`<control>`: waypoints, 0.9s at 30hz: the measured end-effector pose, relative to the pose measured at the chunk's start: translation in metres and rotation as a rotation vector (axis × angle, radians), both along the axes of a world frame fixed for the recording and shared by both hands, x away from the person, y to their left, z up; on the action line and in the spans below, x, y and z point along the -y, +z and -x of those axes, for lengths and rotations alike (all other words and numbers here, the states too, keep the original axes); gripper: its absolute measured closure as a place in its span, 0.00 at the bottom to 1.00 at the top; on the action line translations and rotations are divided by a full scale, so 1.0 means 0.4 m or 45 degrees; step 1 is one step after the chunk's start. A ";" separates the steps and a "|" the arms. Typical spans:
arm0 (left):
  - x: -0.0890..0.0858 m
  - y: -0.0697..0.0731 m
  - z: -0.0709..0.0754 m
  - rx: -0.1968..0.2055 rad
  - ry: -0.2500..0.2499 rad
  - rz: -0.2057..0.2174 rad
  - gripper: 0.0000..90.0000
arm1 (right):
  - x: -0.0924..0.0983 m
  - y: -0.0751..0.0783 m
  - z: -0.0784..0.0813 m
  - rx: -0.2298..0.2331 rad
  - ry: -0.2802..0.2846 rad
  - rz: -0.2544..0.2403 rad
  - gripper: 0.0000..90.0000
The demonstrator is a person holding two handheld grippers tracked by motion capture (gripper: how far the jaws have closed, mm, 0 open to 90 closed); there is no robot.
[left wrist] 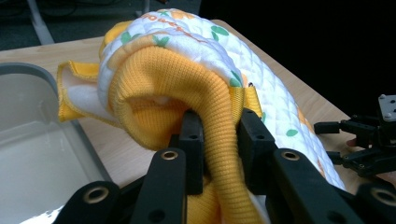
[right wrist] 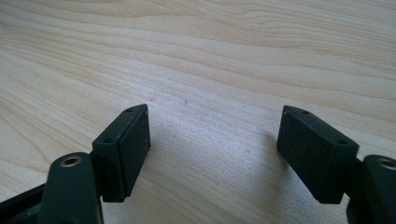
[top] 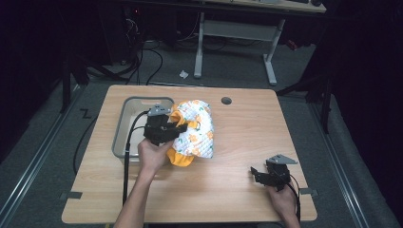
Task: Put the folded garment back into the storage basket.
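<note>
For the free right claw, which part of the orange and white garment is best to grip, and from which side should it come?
Probably the quilted white edge of the garment nearest the right claw, approached low from that side. The left claw already pinches the orange ribbed cuff, and the bundle lies bunched beside the grey bin, so the far side is free.

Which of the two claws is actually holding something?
The left gripper: its jaws pinch the orange ribbed cuff of the garment. The right gripper is open over bare table.
</note>
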State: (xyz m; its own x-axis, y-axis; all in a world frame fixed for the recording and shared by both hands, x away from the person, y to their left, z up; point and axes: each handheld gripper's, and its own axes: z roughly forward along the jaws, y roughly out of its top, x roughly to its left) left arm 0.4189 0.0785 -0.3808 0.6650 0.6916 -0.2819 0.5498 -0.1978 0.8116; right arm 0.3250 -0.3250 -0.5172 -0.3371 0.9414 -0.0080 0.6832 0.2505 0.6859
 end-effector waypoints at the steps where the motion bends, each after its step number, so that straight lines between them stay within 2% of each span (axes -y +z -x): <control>1: -0.005 0.001 0.000 -0.001 0.006 0.003 0.82 | 0.000 0.000 0.000 0.000 0.000 0.000 0.29; 10: -0.040 0.012 -0.005 -0.004 0.039 -0.007 0.82 | 0.000 0.000 0.000 0.000 0.000 0.000 0.29; 16: -0.061 0.025 -0.008 0.015 0.058 -0.021 0.82 | 0.000 0.000 0.000 0.000 0.000 0.000 0.29; 21: -0.095 0.031 -0.015 0.017 0.101 -0.042 0.82 | 0.000 0.000 0.000 0.000 0.000 0.000 0.29; 27: -0.140 0.031 -0.022 0.008 0.152 -0.041 0.82 | 0.000 0.000 0.000 0.000 0.000 -0.001 0.29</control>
